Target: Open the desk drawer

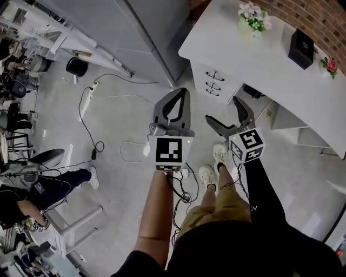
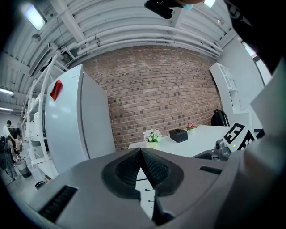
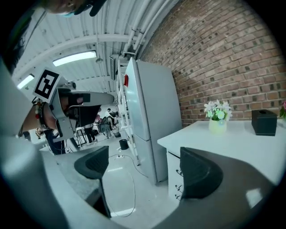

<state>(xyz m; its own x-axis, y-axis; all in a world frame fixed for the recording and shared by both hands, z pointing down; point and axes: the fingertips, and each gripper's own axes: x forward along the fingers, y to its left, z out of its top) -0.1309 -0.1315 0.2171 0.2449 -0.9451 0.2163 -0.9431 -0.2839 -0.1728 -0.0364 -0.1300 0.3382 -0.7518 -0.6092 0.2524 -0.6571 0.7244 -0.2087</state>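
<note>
The white desk (image 1: pixel 259 59) stands at the upper right of the head view. Its drawer stack (image 1: pixel 213 81), with black handles, sits shut under the desk's left end. My left gripper (image 1: pixel 183 93) is shut on nothing and hangs in the air short of the drawers. My right gripper (image 1: pixel 223 111) is open and empty beside it, below the drawer stack. In the left gripper view the pads (image 2: pixel 152 167) touch, with the drawers (image 2: pixel 146 199) showing below them. In the right gripper view the drawers (image 3: pixel 174 176) lie just left of the right pad (image 3: pixel 199 172), still some way off.
On the desk stand a flower vase (image 1: pixel 253 16), a black box (image 1: pixel 300 47) and a small red flower (image 1: pixel 331 66). A tall grey fridge (image 3: pixel 147 116) stands left of the desk. Cables (image 1: pixel 92 124) trail over the floor. A seated person (image 1: pixel 54 186) is at the left.
</note>
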